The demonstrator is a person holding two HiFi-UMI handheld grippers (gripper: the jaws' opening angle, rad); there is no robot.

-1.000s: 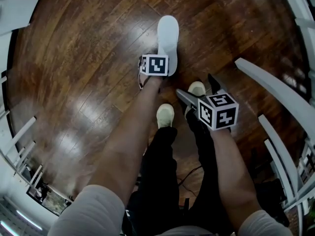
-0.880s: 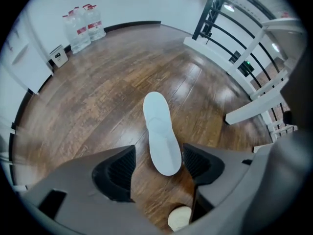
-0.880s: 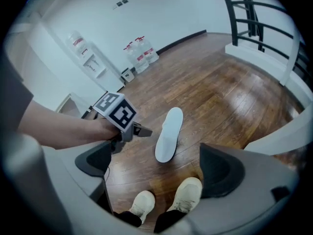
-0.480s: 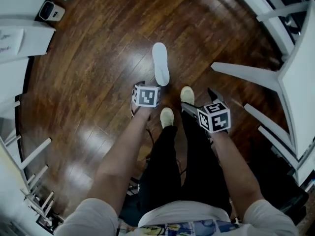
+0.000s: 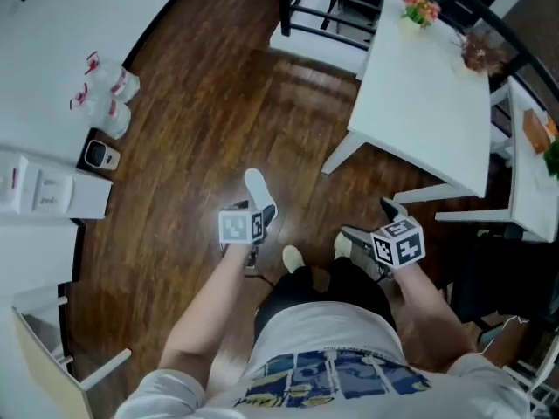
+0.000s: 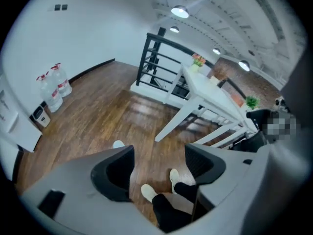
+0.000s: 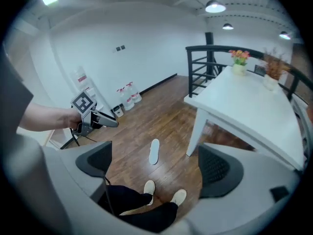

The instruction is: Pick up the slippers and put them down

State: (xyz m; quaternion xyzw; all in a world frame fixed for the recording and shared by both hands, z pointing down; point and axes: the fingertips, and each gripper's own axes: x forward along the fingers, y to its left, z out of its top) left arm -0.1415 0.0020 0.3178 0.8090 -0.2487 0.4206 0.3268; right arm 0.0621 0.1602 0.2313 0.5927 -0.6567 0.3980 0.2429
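One white slipper (image 5: 255, 187) lies flat on the brown wood floor, just ahead of the person's feet. It shows small in the right gripper view (image 7: 154, 151), and only its tip shows in the left gripper view (image 6: 118, 144). My left gripper (image 5: 249, 221) is held high above the floor, just this side of the slipper, its jaws apart and empty (image 6: 159, 163). My right gripper (image 5: 369, 221) hangs at the right over the person's right foot, also open with nothing between its jaws (image 7: 156, 161). The left gripper (image 7: 93, 119) also appears in the right gripper view.
The person's pale shoes (image 5: 293, 257) stand just behind the slipper. A white table (image 5: 428, 103) with flowers is at the right, a black railing (image 5: 323, 7) beyond it. Water bottles (image 5: 109, 94) and a white cabinet (image 5: 52, 190) line the left wall.
Both grippers and the head view have risen far above the floor. The slipper stays on the floor and now looks much smaller; the table and walls have come into view.
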